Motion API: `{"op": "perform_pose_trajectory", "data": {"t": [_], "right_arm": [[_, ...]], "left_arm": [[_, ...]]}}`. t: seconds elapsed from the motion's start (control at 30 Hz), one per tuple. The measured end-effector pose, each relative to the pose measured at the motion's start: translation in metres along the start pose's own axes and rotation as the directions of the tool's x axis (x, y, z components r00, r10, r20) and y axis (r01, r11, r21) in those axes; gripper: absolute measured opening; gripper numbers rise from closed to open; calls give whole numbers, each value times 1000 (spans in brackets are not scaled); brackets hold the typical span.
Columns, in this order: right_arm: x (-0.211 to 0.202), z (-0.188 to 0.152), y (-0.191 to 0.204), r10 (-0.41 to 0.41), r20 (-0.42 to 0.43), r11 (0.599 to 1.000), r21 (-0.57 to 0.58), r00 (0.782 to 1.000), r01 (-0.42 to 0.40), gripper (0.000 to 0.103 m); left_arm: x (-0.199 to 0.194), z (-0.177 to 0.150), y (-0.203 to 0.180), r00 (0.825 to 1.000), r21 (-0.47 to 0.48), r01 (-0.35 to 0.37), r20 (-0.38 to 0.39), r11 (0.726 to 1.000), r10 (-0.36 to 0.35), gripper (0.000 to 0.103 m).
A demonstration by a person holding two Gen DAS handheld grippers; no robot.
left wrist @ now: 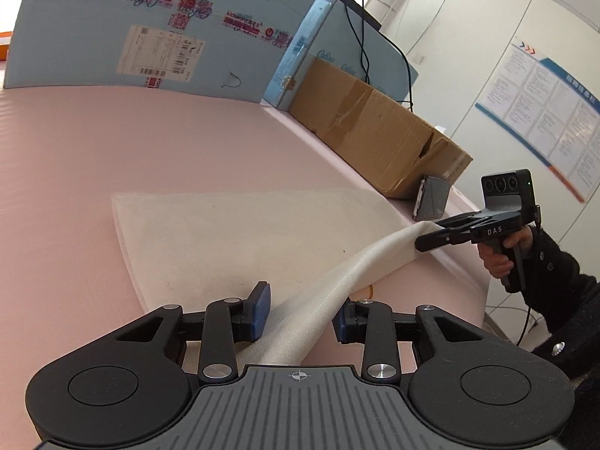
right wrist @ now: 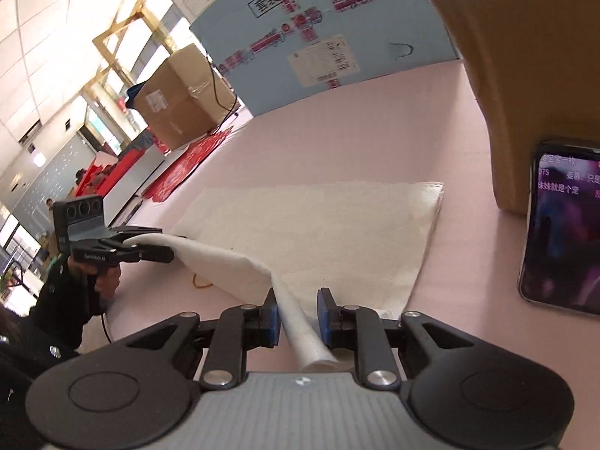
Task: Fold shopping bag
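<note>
Two grippers share one lifted edge of the shopping bag (left wrist: 225, 240), each held by its grip in one of the person's hands. The left gripper (left wrist: 302, 317) has its blue pads closed partway on a rolled, doubled-over length of the white fabric, which fills the gap between them. The right gripper (right wrist: 298, 315) pinches the same edge further along, the fold running slantwise between its pads and touching both. The right hand (left wrist: 498, 258) in a dark sleeve holds it near the table's side edge.

Between the two grips the edge hangs clear of the surface as a soft ridge. Taking it at two well-spaced points seems meant to keep the edge straight so it can be carried over as one line and not crumple. The rest of the bag lies flat and spread on the pink table (left wrist: 112, 150), its far corners square, so the weight of the resting part anchors the fold. A small orange loop shows under the raised fabric; what it is cannot be told.

Beyond the bag, a brown cardboard box (left wrist: 375, 127) and a blue printed carton (left wrist: 112, 37) stand along the table's far side. A phone (right wrist: 562, 232) leans against the brown box, well apart from the fabric.

Judging by this, the fold is only starting.
</note>
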State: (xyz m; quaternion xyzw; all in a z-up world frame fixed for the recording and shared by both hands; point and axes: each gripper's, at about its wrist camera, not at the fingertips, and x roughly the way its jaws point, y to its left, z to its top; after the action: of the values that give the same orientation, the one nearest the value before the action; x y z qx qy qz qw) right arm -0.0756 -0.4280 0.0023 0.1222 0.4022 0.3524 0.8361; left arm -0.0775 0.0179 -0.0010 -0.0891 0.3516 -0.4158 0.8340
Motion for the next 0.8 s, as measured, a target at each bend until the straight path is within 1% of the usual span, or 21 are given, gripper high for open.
{"op": "perform_pose_trajectory", "data": {"t": [0.07, 0.1, 0.2, 0.23, 0.27, 0.33, 0.4, 0.5, 0.53, 0.57, 0.6, 0.63, 0.67, 0.7, 0.73, 0.77, 0.8], "right_arm": [[1, -1, 5, -46, 11, 999, 11, 999, 46, 21], [3, -1, 6, -67, 15, 998, 13, 998, 67, 21], [-3, -9, 13, -170, 32, 985, 16, 985, 169, 24], [-3, -9, 16, -202, 38, 979, 18, 979, 202, 25], [-3, -9, 19, -230, 48, 973, 18, 972, 229, 27], [-4, -8, 23, -271, 73, 963, 4, 960, 271, 28], [-5, -9, 25, -317, 87, 948, -4, 945, 318, 33], [1, -10, 27, -378, 79, 924, -30, 922, 382, 32], [5, -12, 32, -403, 75, 911, -65, 912, 408, 32], [10, -14, 37, -427, 71, 896, -104, 902, 432, 32], [12, -15, 41, -445, 75, 883, -130, 892, 451, 32], [16, -17, 47, -467, 84, 865, -160, 880, 475, 32], [18, -19, 51, -485, 92, 850, -184, 870, 494, 32], [19, -20, 52, -491, 96, 845, -190, 866, 500, 32], [19, -20, 54, -497, 101, 839, -197, 862, 507, 32], [19, -21, 55, -501, 104, 835, -202, 859, 512, 32], [20, -21, 56, -503, 106, 833, -204, 858, 514, 32]], "left_arm": [[-1, 1, -1, 999, 5, -36, 18, 999, 36, 33], [-4, 0, -1, 997, 1, -69, 34, 998, 69, 33], [-12, -3, 1, 989, -26, -133, 67, 991, 135, 33], [-13, -4, -1, 986, -19, -149, 72, 989, 150, 33], [-13, -6, -6, 981, 8, -180, 77, 984, 179, 33], [-14, -8, -13, 973, 45, -219, 81, 975, 215, 33], [-15, -9, -17, 966, 68, -249, 85, 966, 243, 34], [-21, -9, -13, 965, 48, -252, 91, 967, 247, 34], [-22, -9, -12, 961, 39, -263, 96, 964, 259, 34], [-24, -8, -12, 957, 31, -277, 102, 960, 273, 41], [-27, -8, -11, 948, 14, -300, 112, 954, 297, 57], [-31, -8, -9, 938, -6, -325, 124, 946, 323, 67], [-34, -7, -10, 924, -16, -358, 139, 933, 357, 82], [-38, -6, -11, 907, -22, -394, 155, 919, 392, 85], [-44, -5, -15, 878, -17, -444, 191, 896, 439, 85], [-47, -4, -19, 855, -7, -480, 220, 877, 470, 85], [-49, -1, -29, 823, 24, -525, 268, 851, 501, 87]]}}
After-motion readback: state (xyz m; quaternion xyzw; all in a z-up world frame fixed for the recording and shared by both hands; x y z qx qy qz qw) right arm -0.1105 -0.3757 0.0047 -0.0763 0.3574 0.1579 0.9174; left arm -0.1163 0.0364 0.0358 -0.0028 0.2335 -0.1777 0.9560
